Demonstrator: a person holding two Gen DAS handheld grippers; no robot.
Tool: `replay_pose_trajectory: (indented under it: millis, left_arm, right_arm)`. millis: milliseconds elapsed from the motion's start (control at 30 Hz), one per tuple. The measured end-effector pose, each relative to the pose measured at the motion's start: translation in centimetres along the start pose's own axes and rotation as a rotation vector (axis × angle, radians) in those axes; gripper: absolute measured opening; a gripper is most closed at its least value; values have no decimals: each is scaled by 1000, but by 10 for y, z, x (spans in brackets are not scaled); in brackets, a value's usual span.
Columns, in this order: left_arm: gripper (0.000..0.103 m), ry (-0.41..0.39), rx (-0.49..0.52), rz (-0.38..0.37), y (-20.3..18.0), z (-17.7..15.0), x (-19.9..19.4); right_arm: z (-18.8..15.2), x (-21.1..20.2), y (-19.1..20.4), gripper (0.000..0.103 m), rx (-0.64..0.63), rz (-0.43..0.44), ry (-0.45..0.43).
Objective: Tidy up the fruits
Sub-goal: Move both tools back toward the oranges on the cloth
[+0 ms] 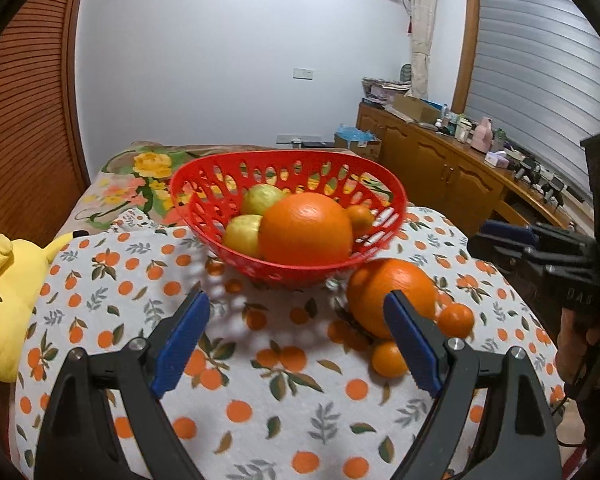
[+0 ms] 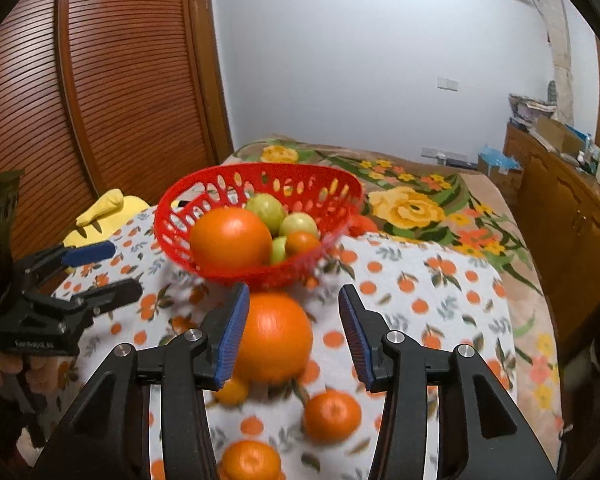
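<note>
The right gripper (image 2: 290, 330) is open and holds nothing; the big orange (image 2: 274, 338) sits just ahead between its jaws, in front of the red basket (image 2: 172, 232). The left gripper (image 1: 296, 340), wide open and empty, is off to one side

a red perforated basket (image 1: 384, 216) holds a large orange (image 1: 305, 229) and pale yellow-green fruits (image 1: 260, 199). the white cloth (image 1: 260, 400) bears an orange-and-leaf print; the blanket (image 2: 440, 208) shows yellow flowers. the gripper pads (image 2: 232, 332) are blue, and the plush toy (image 1: 8, 300) yellow.
</note>
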State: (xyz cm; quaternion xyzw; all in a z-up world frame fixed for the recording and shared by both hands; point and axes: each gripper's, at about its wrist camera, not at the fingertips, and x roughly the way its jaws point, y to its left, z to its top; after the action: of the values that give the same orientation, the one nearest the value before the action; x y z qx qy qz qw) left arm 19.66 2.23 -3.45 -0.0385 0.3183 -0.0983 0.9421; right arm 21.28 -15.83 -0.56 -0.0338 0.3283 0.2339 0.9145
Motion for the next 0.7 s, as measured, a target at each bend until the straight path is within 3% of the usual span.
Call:
replay_pose_trajectory:
  millis: [333, 700]
  left_arm:
    - [89, 8, -2, -19, -16, -17, -13]
    - [89, 47, 35, -29, -32, -28, -10]
  right_arm:
    - [-38, -12, -13, 47, 52, -26, 38]
    - [-64, 10, -24, 47, 82, -28, 112]
